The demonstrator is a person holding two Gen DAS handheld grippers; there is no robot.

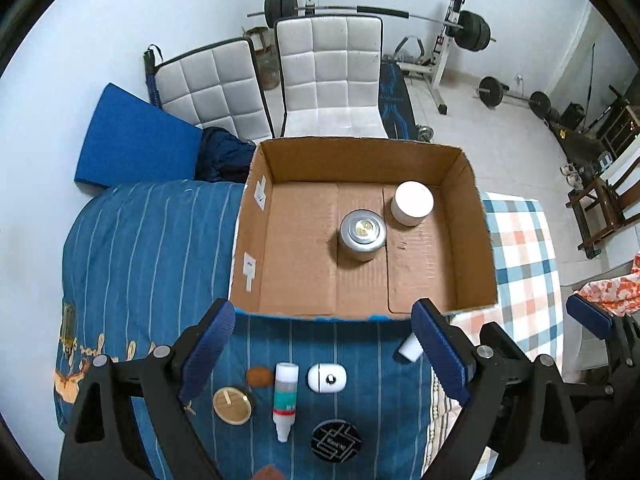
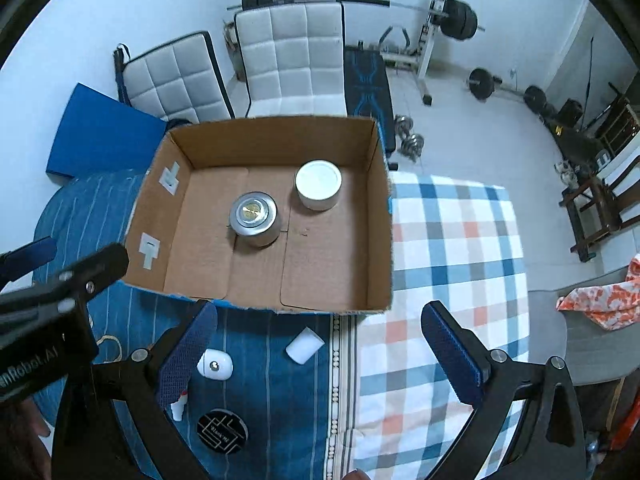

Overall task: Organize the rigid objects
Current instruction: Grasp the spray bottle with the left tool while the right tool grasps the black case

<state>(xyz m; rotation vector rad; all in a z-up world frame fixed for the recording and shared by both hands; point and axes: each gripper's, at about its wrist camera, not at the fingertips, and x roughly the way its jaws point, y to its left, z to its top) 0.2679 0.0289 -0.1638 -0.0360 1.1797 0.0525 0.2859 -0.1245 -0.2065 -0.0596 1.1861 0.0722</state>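
Observation:
An open cardboard box sits on the bed and holds a silver tin and a white jar. In front of it on the blue blanket lie a small dropper bottle, a white oval case, a black round disc, a wooden round lid, a brown pebble-like piece and a white cap. My left gripper is open and empty above these items. My right gripper is open and empty over the white cap.
A checked blanket covers the bed's right side. White padded chairs and a blue mat stand behind the box. Weights and a barbell rack are on the floor. An orange cloth lies on a grey seat at right.

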